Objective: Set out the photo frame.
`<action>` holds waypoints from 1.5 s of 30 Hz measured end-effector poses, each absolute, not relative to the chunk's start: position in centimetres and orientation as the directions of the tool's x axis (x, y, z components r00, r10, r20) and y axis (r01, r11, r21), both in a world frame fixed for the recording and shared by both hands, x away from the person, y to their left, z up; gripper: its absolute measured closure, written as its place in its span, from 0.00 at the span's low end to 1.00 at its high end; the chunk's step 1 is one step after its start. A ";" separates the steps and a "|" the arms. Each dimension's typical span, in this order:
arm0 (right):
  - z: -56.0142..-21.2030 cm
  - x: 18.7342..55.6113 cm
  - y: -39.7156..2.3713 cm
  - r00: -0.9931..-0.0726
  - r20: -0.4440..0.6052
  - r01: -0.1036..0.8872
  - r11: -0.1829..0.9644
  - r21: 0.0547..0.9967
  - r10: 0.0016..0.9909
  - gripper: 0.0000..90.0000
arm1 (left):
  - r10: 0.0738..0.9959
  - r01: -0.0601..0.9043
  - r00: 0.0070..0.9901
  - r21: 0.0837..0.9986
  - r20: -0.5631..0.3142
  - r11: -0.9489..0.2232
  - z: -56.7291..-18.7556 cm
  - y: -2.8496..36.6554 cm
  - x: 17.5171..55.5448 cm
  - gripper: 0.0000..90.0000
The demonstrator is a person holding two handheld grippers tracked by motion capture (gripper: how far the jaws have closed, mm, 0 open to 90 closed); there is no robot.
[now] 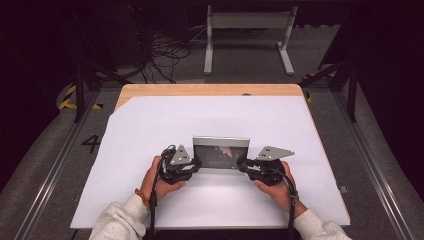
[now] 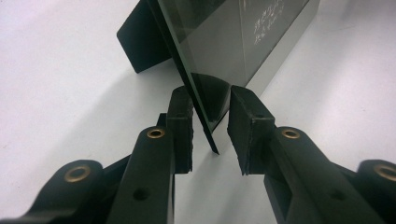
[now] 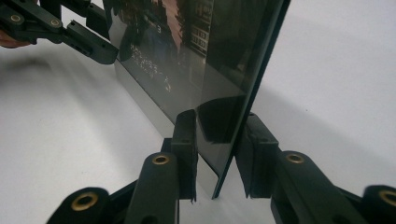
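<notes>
Picture frame [image 1: 220, 154] upright, grippers flanking both ends

My left gripper [image 1: 192, 166] and right gripper [image 1: 245, 166] flank the picture frame [image 1: 221, 155], one at each lower corner, on the white sheet [image 1: 150, 125] covering the bench [image 1: 210, 90].

Large white paper sheet [image 1: 150, 130] spread over light wooden tabletop [image 1: 210, 89], wood showing only as a strip along the far edge and at the far left corner. Grey carpeted floor [image 1: 45, 150] on all sides. White metal stand with two legs and a crossbar [image 1: 247, 35] well beyond the table. Tangle of black cables [image 1: 162, 55] on the floor left of that stand. Yellow-black hazard tape [image 1: 67, 97] near the far left corner. Dark painted numeral "4" [image 1: 91, 143] on the floor, left side.
</notes>
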State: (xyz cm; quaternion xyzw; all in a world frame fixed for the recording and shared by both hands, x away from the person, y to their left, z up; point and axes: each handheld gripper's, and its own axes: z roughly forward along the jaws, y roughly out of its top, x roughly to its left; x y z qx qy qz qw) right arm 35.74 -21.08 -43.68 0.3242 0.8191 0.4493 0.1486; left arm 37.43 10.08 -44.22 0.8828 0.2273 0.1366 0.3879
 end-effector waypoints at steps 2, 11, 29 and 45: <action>-43.7 35.7 -21.0 -0.746 0.041 0.393 0.390 0.833 0.665 0.73 | 0.508 0.295 0.859 0.746 0.067 -0.597 -44.3 10.1 37.4 0.78; -43.0 35.0 -22.3 -0.752 0.019 0.371 0.399 0.839 0.659 0.86 | 0.507 0.289 0.858 0.744 0.078 -0.603 -44.2 10.3 37.2 0.80; -43.2 35.3 -22.4 -0.748 0.004 0.365 0.406 0.838 0.663 0.92 | 0.512 0.286 0.853 0.734 0.097 -0.616 -44.2 10.3 36.9 0.84; -43.2 35.4 -22.3 -0.745 -0.011 0.360 0.416 0.835 0.667 0.92 | 0.507 0.279 0.856 0.733 0.104 -0.620 -44.2 10.2 37.0 0.84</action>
